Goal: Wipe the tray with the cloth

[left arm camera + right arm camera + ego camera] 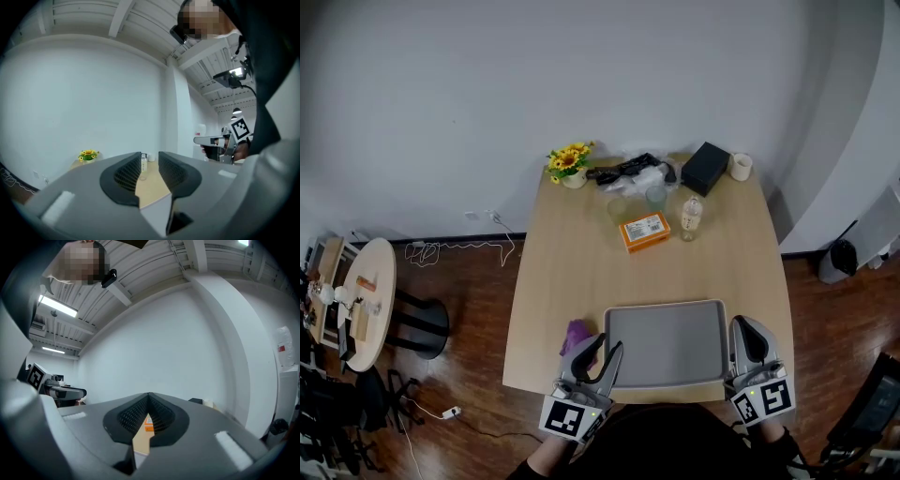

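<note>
Two grippers sit at the near edge of the tray [666, 342], one at each corner, and neither has hold of anything.

Start at the left. The purple cloth [576, 336] lies bunched on the wooden table [572, 244] just beside the tray's near-left corner, off the tray and not yet picked up. Your left gripper [607, 345] is right next to it, with its tips over that same corner. The jaws are drawn in to a narrow slit and nothing is between them. Its own view looks level across the table rather than down at the cloth.

To take the cloth cleanly, you will probably need to:
- spread those jaws wide
- tip the gripper down over the cloth
- bite into the thickest part of the bunch, so a good fold hangs below the pads to do the wiping

The grey tray is bare, so nothing needs moving off it first.

At the tray's near-right corner, your right gripper [748, 330] has its jaws closed tip to tip on nothing. It is well placed to press on the rim, which should stop the tray sliding toward the orange box [644, 231] when you wipe.
</note>
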`<state>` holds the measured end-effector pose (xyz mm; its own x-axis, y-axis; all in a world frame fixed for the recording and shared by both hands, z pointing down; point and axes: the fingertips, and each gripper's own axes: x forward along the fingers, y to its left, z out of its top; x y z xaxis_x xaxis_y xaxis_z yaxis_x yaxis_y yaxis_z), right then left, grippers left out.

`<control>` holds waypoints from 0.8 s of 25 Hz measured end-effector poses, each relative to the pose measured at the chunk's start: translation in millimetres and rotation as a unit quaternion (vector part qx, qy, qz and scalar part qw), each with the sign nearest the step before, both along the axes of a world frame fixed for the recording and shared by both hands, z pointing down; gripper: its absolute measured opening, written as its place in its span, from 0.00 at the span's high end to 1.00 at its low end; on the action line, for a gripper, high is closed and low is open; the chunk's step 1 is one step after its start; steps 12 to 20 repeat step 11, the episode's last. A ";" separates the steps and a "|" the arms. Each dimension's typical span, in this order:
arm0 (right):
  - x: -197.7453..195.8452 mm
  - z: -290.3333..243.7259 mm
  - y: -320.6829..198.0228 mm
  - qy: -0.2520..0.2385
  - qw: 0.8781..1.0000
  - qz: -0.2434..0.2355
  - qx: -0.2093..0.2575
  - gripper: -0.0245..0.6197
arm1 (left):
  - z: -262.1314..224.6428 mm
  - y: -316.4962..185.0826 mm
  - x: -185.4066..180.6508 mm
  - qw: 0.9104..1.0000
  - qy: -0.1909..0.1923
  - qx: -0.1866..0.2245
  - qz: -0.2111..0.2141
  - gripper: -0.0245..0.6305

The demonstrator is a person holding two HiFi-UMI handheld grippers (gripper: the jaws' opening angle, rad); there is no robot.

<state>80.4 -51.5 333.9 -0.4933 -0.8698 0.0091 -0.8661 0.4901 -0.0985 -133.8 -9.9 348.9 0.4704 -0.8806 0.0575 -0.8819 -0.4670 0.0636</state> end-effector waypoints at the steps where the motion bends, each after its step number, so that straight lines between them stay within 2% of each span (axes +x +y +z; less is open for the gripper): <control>1: -0.3 -0.1 -0.2 0.000 1.000 0.000 0.000 0.96 | 0.1 0.0 -0.6 1.000 0.002 -0.002 -0.001 0.81; 20: -1.4 2.2 -2.9 -0.006 1.000 -0.003 -0.001 0.96 | 3.0 -1.7 -3.1 1.000 0.007 -0.008 -0.008 0.81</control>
